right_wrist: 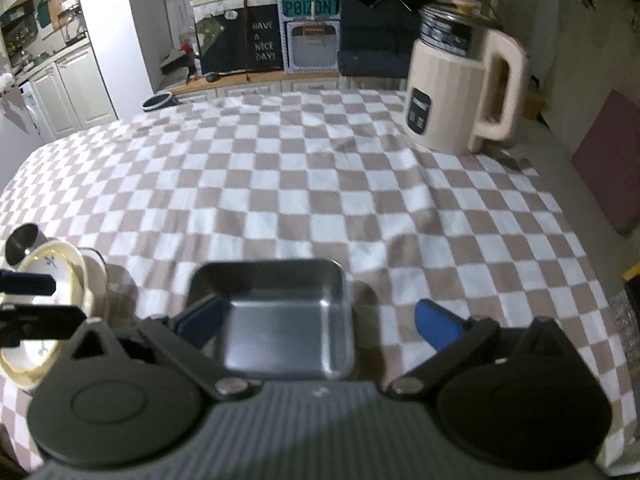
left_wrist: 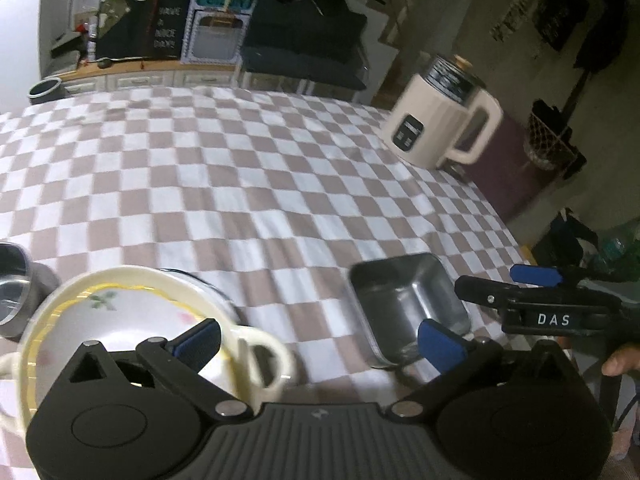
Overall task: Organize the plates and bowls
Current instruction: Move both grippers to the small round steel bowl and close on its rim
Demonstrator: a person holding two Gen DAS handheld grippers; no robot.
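A cream two-handled bowl (left_wrist: 132, 320) with a flowered plate inside it sits at the near left of the checked tablecloth (left_wrist: 240, 168). My left gripper (left_wrist: 320, 342) hangs open above it. Its left pad is over the bowl's right rim; its right pad is near a rectangular steel dish (left_wrist: 408, 300). In the right wrist view that steel dish (right_wrist: 264, 276) lies between the wide-open fingers of my right gripper (right_wrist: 318, 324). The left pad is beside the dish's left wall and the right pad stands clear of it. Neither gripper holds anything. The bowl (right_wrist: 60, 264) shows at the left there.
A steel cup (left_wrist: 16, 292) stands left of the bowl, and a dark-rimmed white dish (left_wrist: 196, 280) peeks out behind it. A cream electric kettle (right_wrist: 460, 92) stands at the far right corner. The table's right edge (left_wrist: 516, 236) drops to the floor. A hand (left_wrist: 620, 360) grips the right tool.
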